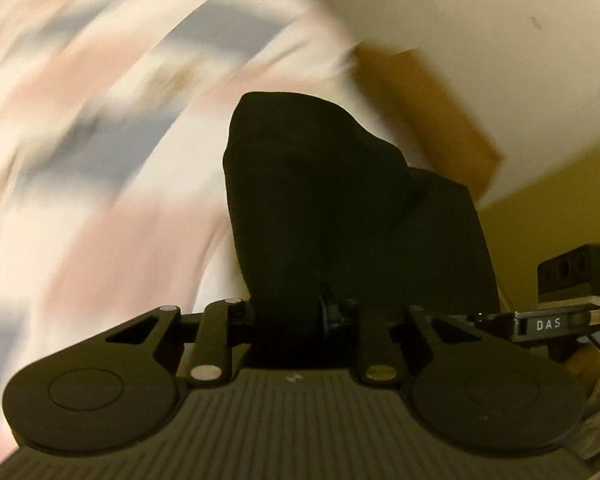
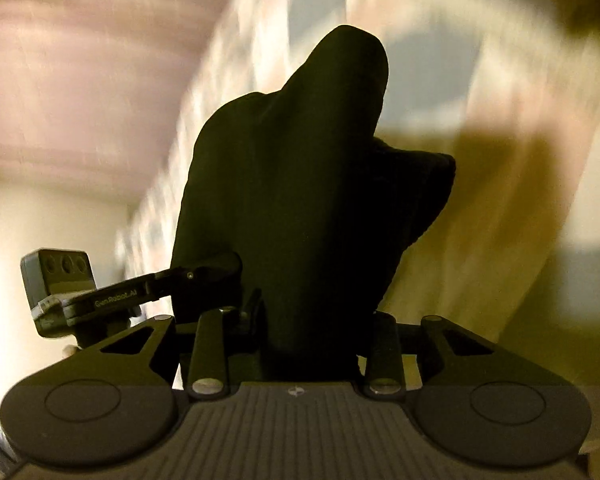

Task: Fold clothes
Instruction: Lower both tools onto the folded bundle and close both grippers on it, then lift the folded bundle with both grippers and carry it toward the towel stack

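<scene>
Both your left gripper [image 1: 292,312] and right gripper [image 2: 300,320] clamp the black garment [image 1: 320,184], bunched toward twelve o'clock; fold progress is unclear.

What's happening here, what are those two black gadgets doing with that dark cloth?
A person is folding clothes with a handheld gripper in each hand. The left gripper is shut on a black garment, which bunches up out of its jaws. The right gripper is clamped on black cloth too, though whether it is the same garment cannot be told. Behind them lies a patterned pink, white and grey fabric, heavily blurred. The cloth is raised, not laid flat.
</scene>
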